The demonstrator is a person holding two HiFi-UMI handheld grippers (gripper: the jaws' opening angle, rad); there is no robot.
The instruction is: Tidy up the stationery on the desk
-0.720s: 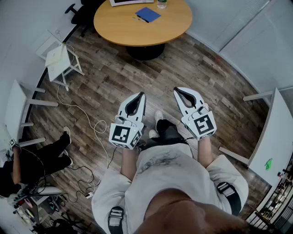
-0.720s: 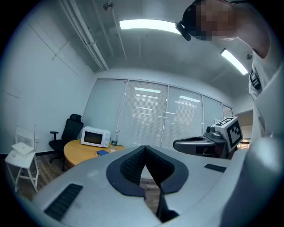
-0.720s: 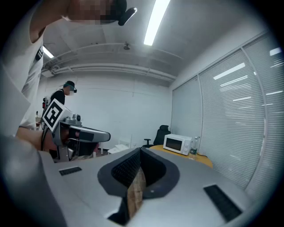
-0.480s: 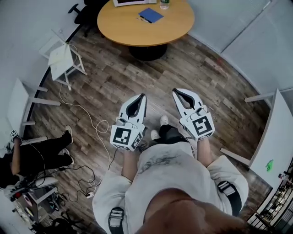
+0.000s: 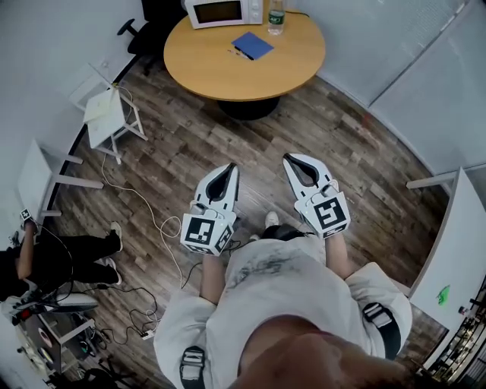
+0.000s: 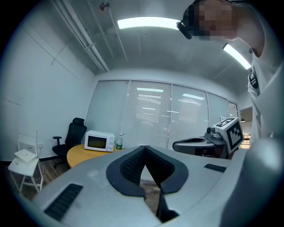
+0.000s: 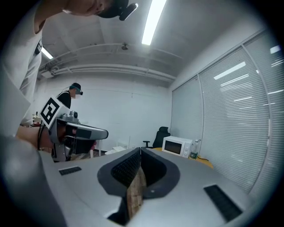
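A round wooden table point(image 5: 228, 72) stands far ahead. On it lie a blue notebook point(image 5: 252, 44) and a dark pen point(image 5: 241, 53) beside it, with a white microwave point(image 5: 225, 11) and a bottle point(image 5: 276, 15) at the back. My left gripper point(image 5: 231, 166) and right gripper point(image 5: 288, 157) are held side by side over the wooden floor, well short of the table. Both are shut with nothing between the jaws. In the left gripper view the jaws point(image 6: 144, 147) meet, and the table point(image 6: 80, 155) shows at the left. In the right gripper view the jaws point(image 7: 140, 150) meet too.
A small white side table point(image 5: 106, 106) and a black office chair point(image 5: 133, 30) stand left of the round table. Cables point(image 5: 152, 220) trail over the floor at the left near a seated person point(image 5: 61, 254). White desks stand at the left point(image 5: 34, 178) and right point(image 5: 456, 243).
The round table has slid lower in the head view and the microwave and bottle have come into sight. Both grippers stay shut and side by side.
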